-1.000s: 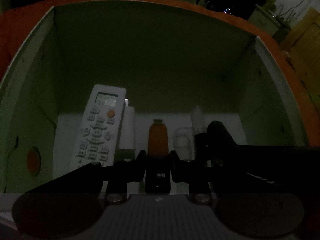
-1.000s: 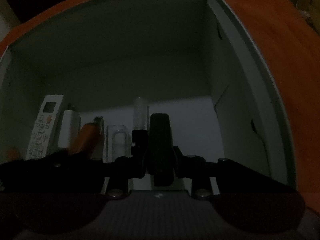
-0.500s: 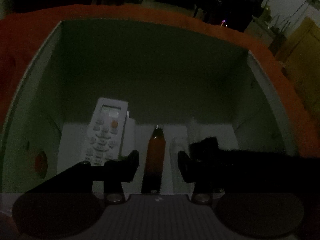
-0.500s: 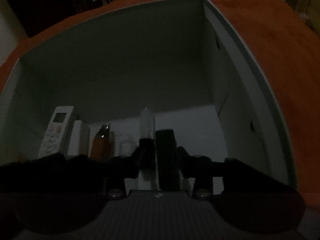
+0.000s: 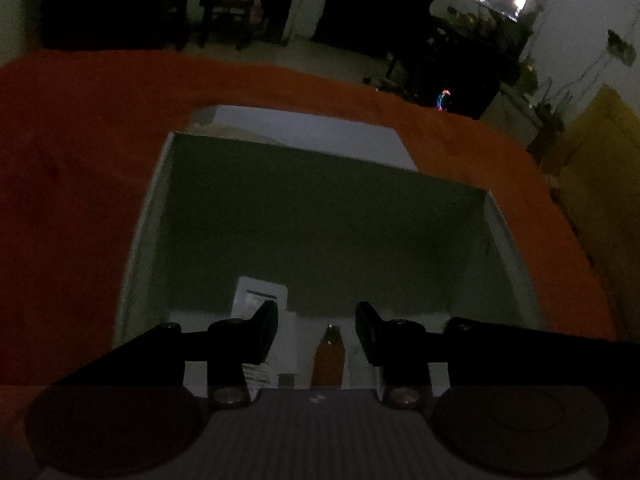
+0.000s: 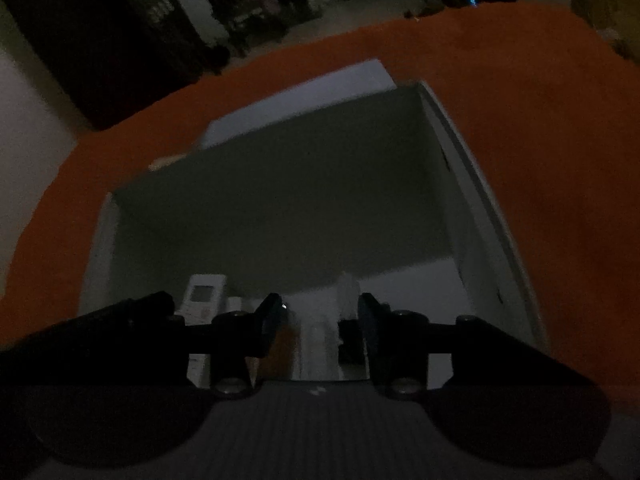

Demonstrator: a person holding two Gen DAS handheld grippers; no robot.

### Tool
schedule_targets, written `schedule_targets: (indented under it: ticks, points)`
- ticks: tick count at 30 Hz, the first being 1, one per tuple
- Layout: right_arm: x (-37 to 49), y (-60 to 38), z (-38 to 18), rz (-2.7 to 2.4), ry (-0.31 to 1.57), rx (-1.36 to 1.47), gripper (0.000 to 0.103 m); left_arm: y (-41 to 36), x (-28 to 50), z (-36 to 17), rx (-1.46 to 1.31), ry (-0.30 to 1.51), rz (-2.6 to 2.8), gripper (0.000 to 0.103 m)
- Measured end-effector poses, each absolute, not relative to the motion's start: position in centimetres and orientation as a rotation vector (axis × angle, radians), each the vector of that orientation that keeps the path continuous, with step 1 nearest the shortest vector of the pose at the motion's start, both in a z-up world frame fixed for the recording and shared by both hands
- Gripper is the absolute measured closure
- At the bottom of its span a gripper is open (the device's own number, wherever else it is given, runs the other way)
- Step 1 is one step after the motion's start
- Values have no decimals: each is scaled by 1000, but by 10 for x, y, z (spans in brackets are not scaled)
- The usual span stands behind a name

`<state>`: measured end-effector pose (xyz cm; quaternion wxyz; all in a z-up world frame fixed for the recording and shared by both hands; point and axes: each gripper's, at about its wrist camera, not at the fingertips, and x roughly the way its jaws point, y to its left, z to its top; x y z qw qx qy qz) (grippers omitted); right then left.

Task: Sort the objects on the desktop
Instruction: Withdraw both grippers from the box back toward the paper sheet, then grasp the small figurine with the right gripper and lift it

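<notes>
1. Left gripper (image 5: pixel 317 330): jaws stood wide apart, nothing between them. It hung above the near edge of the open white cardboard box (image 5: pixel 138 240).
2. Right gripper (image 6: pixel 319 328): jaws likewise spread and empty, also above the box's near edge.
3. Contents along the near edge of the box floor, seen from the right wrist view, running from the left wall: white remote control with grey buttons (image 6: pixel 204 298), a small white block just beside it (too dim to identify), slim orange bottle with a narrow neck (image 5: pixel 329 358), a clear plastic piece, then a black oblong object (image 6: pixel 350 340).
4. Orientation: the remote and the orange bottle lay flat, long axes running from the near edge toward the far wall; bottle neck and remote display pointed at the far wall. They lay parallel, side by side.
5. Box sat on an orange cloth (image 5: pixel 80 160); a white flat sheet (image 5: pixel 320 136) lay behind the far wall.
6. Judgement: the visible items already lay in the box and both grippers were free. Whether anything remained outside could not be told; the cloth in view held no loose item.
</notes>
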<state>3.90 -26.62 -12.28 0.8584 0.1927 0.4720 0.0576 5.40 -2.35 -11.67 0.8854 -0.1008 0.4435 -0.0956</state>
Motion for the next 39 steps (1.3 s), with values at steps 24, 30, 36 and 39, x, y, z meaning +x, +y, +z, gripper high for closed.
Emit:
schedule_targets:
  ticks: [24,30,36,39]
  points:
    - [200,-260,-50,188,993,464,50,35,149,-59,-231,862,-165,64]
    - [273,-229,-92,182,1154,402,46,42,149,-82,-216,917,-119,64]
    - [306,-214,-133,154,1252,373,46,37,152,-90,-237,926,-149,64]
    - [320,-208,-144,147,1274,376,44,34,154,-93,-253,925,-162,64]
